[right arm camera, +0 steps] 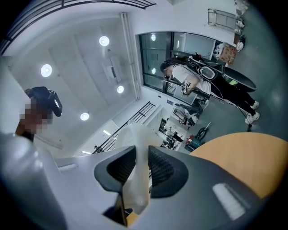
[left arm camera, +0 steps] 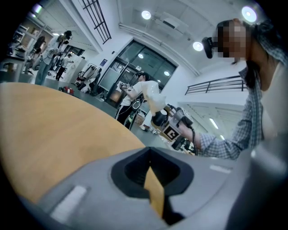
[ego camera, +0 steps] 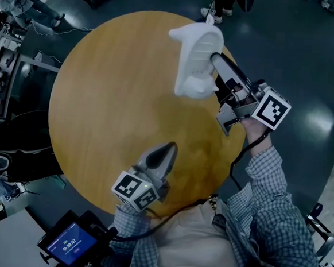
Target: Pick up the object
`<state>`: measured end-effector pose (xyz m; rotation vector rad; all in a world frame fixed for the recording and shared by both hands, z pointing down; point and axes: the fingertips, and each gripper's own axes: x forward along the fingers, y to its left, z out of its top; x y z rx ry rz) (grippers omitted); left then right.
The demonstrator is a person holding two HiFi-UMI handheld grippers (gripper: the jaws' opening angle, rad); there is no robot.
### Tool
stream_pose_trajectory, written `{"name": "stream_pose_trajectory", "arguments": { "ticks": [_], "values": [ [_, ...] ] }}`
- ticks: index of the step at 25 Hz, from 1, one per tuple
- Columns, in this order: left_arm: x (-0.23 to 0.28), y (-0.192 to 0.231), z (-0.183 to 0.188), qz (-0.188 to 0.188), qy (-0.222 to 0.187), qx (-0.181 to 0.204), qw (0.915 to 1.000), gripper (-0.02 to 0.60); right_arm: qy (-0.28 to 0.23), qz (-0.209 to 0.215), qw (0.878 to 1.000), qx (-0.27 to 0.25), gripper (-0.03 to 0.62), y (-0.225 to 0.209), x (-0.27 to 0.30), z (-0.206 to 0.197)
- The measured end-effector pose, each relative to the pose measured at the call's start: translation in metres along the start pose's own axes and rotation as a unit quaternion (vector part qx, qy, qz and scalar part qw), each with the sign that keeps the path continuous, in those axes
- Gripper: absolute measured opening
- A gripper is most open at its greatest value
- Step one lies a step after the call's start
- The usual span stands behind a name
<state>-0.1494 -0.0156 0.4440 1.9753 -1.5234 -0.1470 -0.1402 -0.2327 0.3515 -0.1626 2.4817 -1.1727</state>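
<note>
Aloft, ribbed white plastic scoop (ego camera: 195, 51) in grip of right claw (ego camera: 217, 64); left claw (ego camera: 168, 149) closed, empty.

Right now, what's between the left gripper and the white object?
Only bare table lies between the left gripper and the white object, as the head view shows.

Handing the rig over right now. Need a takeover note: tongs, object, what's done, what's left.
Right gripper: tongs shut on a thin wall of the white plastic scoop, which is held in the air above the round wooden table.
Left gripper: tongs shut with nothing between them, over the near side of the table.
Done: the scoop is gripped and off the table.
Left: probably only holding it steady. It is gripped at one edge, so it may tilt.
</note>
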Motion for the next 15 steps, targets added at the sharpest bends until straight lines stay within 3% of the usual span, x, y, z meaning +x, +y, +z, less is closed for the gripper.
{"name": "stream_pose_trajectory", "arguments": {
  "ticks": [15],
  "values": [
    [0.005,-0.004,-0.004,-0.010,0.003,-0.002,0.9999,0.003,0.010,-0.014,1.000,0.006,0.092,-0.011,-0.002,-0.004]
  ]
}}
